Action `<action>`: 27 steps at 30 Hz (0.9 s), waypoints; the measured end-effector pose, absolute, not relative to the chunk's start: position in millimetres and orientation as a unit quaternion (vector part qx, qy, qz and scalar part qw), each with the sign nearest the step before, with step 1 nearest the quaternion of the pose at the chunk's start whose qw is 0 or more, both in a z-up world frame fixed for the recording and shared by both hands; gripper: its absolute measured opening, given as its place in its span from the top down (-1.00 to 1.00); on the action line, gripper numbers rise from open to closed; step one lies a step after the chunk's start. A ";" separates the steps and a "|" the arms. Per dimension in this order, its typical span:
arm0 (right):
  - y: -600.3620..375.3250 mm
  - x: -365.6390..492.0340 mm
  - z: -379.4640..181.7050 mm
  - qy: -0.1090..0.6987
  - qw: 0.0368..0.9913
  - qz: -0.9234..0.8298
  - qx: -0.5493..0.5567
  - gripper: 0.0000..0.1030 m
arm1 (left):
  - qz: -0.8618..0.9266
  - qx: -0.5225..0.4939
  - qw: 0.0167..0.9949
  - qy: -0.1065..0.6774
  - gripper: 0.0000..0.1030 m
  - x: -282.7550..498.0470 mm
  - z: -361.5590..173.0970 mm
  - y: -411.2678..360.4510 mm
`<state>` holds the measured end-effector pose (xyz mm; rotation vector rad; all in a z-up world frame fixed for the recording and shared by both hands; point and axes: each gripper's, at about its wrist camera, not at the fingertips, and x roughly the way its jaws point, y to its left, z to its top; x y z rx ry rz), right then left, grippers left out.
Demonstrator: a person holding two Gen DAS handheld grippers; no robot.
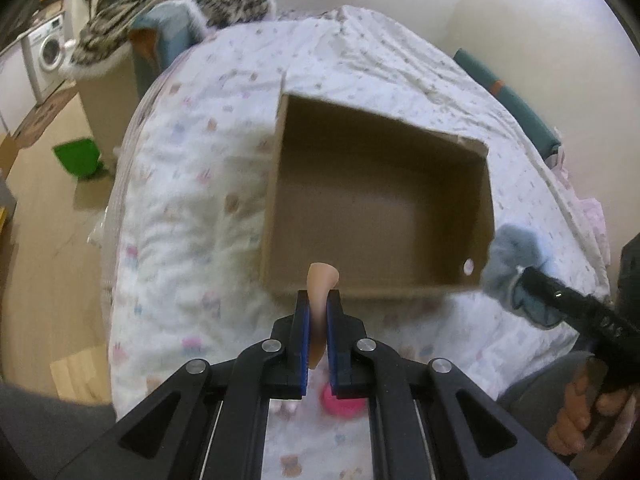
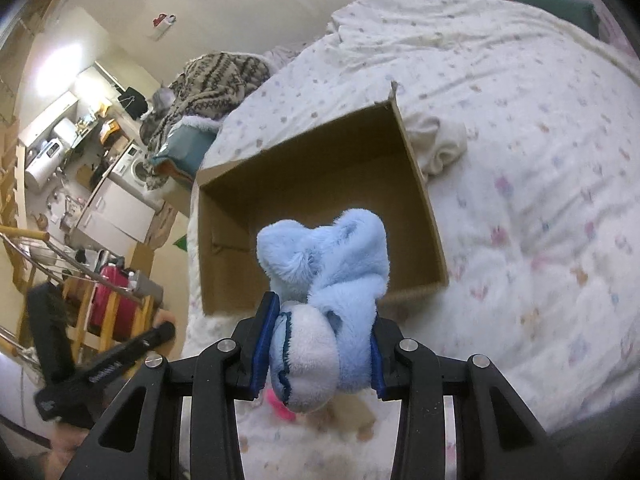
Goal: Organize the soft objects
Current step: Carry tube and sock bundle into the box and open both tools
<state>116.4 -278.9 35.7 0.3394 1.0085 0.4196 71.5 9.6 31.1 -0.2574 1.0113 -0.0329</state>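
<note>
On the bed, over a white quilt printed with small pastel animals point(image 1: 192, 184), sits an open brown cardboard box point(image 1: 376, 208), and as far as both views show its floor is bare. Nothing seems packed yet, so the sorting looks barely begun. The left gripper point(image 1: 319, 312) pinches a thin, peach-coloured soft piece point(image 1: 320, 280) between its blue pads, just short of the box's near wall. The right gripper point(image 2: 318, 344) is clamped around a fluffy light-blue plush toy with a pale grey patch point(image 2: 324, 280), held above the box's near edge. Both pieces appear ready to drop in. Left to gather: a crumpled cream cloth point(image 2: 438, 142) lying against the box's far side, and a bright pink object point(image 2: 280, 402) on the quilt beneath the grippers, too blurred to identify. White lettering on the left gripper's handle in the right view is unreadable; no other writing shows.
</note>
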 end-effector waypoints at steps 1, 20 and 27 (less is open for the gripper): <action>-276.8 122.9 35.0 0.476 0.842 0.198 0.158 0.20 | -0.016 -0.118 0.870 0.479 0.86 79.8 33.0 7.3; -242.4 173.8 -21.1 0.498 0.844 0.179 0.090 0.20 | -0.003 -0.079 0.875 0.478 0.85 157.8 -27.9 -13.4; -231.4 170.4 -29.1 0.505 0.843 0.178 0.054 0.19 | 0.004 -0.066 0.878 0.475 0.84 154.6 -30.3 -12.8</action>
